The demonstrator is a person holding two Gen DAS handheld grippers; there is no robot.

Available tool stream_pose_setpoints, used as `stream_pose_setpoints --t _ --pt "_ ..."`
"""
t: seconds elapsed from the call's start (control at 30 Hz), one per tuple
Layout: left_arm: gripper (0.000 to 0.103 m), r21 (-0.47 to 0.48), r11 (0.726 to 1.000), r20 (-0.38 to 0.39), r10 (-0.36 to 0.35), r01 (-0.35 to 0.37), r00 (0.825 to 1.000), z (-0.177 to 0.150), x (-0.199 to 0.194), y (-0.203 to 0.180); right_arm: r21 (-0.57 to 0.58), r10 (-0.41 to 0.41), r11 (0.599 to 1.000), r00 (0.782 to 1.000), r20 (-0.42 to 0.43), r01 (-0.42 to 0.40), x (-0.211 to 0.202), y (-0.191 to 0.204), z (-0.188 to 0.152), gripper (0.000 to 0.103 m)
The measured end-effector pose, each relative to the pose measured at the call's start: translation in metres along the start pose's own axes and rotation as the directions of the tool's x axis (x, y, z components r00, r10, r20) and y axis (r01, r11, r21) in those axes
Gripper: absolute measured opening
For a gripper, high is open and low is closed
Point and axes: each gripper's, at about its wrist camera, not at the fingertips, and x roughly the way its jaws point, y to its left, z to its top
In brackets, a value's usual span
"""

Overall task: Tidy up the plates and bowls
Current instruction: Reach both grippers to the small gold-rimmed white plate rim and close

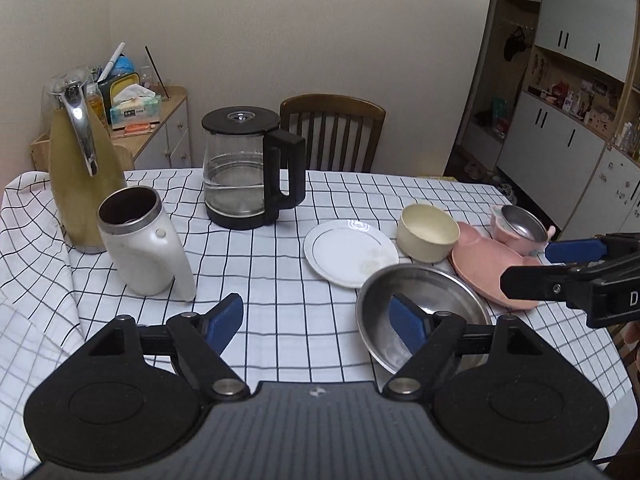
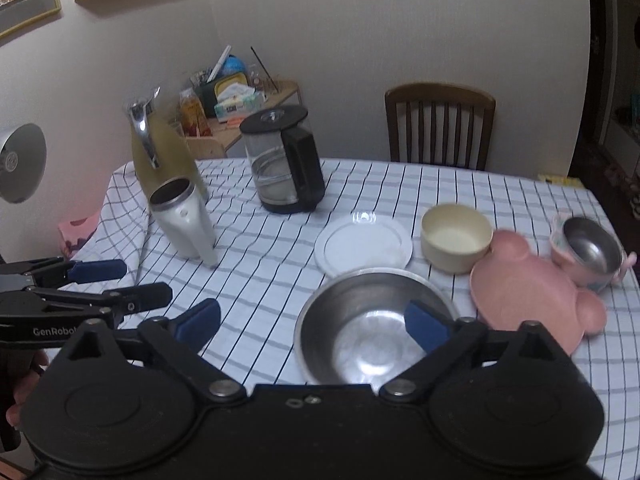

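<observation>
A large steel bowl [image 1: 424,312] [image 2: 360,320] sits empty on the checked tablecloth, nearest to me. Behind it lie a white plate [image 1: 350,252] [image 2: 362,246] and a cream bowl [image 1: 428,232] [image 2: 456,236]. To the right are a pink bear-shaped plate [image 1: 484,264] [image 2: 528,292] and a small steel bowl [image 1: 520,228] [image 2: 588,248] tilted in a pink holder. My left gripper [image 1: 316,318] [image 2: 144,280] hovers open over the cloth, left of the large bowl. My right gripper [image 2: 312,318] [image 1: 528,268] is open wide above that bowl. Neither holds anything.
A glass kettle [image 1: 244,172] stands mid-table. At the left are a white lidless mug [image 1: 140,240] and a tall yellow thermos jug [image 1: 80,160]. A wooden chair [image 1: 332,132] stands behind the table. The table edge runs close past the pink plate on the right.
</observation>
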Motion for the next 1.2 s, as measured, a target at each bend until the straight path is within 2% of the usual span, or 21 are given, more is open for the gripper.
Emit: stream_pose_setpoints --t 0.17,0.3,0.5,0.77,1.0,1.1,1.2 --pt "0.080 -0.024 1.000 -0.001 0.007 -0.007 1.000 0.017 0.025 -0.002 -0.037 -0.021 0.999 1.000 0.001 0.021 0.022 -0.013 0.027 0.103" --pt "0.080 -0.033 0.998 0.035 0.050 -0.048 0.998 0.030 0.043 -0.004 -0.053 -0.034 0.998 0.999 -0.016 0.033 0.045 -0.028 0.046 0.103" --pt "0.080 -0.056 0.994 0.042 0.099 -0.096 0.994 0.051 0.078 -0.009 -0.092 -0.037 0.995 0.998 -0.047 0.033 0.086 -0.047 0.071 0.103" --pt "0.080 -0.142 0.982 -0.063 0.114 -0.122 0.991 0.069 0.138 -0.002 -0.121 -0.020 0.993 0.992 -0.123 0.005 0.148 -0.073 0.103 0.102" --pt "0.080 -0.163 0.976 -0.125 0.123 -0.143 0.984 0.069 0.179 -0.001 -0.172 -0.001 0.984 0.981 -0.193 -0.033 0.200 -0.089 0.122 0.099" --pt "0.080 -0.166 0.974 -0.169 0.129 -0.157 0.977 0.066 0.197 0.000 -0.204 0.010 0.977 0.973 -0.230 -0.058 0.218 -0.093 0.125 0.098" --pt "0.080 -0.175 0.971 -0.214 0.124 -0.163 0.969 0.063 0.215 0.002 -0.228 0.011 0.971 0.964 -0.267 -0.074 0.237 -0.097 0.127 0.093"
